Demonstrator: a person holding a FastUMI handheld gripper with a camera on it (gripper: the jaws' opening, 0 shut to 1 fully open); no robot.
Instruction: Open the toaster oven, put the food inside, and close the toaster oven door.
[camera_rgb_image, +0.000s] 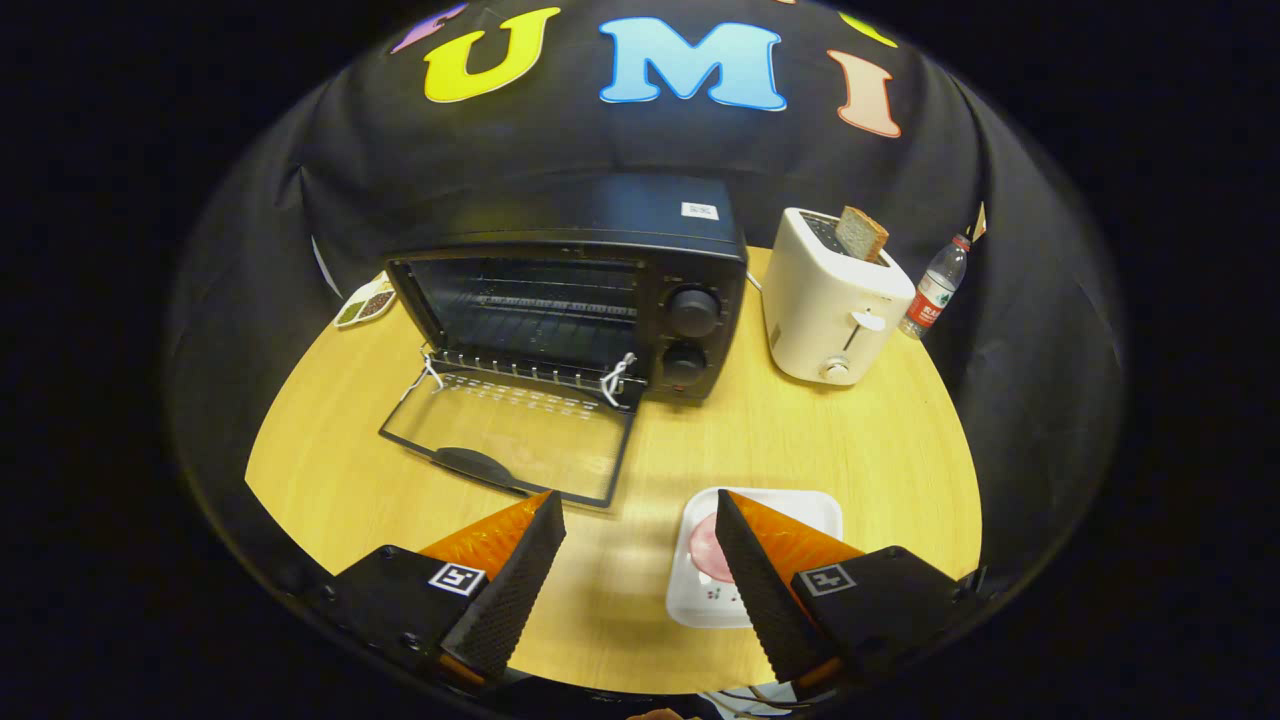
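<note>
We've got the gripper (640, 520) spread wide, empty; toaster oven (590, 290) ahead, door (510, 440) down — pink food (708, 548) under our right finger.

I'm over a round, pale wooden table (850, 440) under bright light, black cloth wall (1010, 230) draped close behind it, a white toaster (830, 300) and a water bottle (935, 288) standing near the far edge.

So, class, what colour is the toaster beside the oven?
White or cream, seen in the gripper view: the toaster. The tool is open.
</note>
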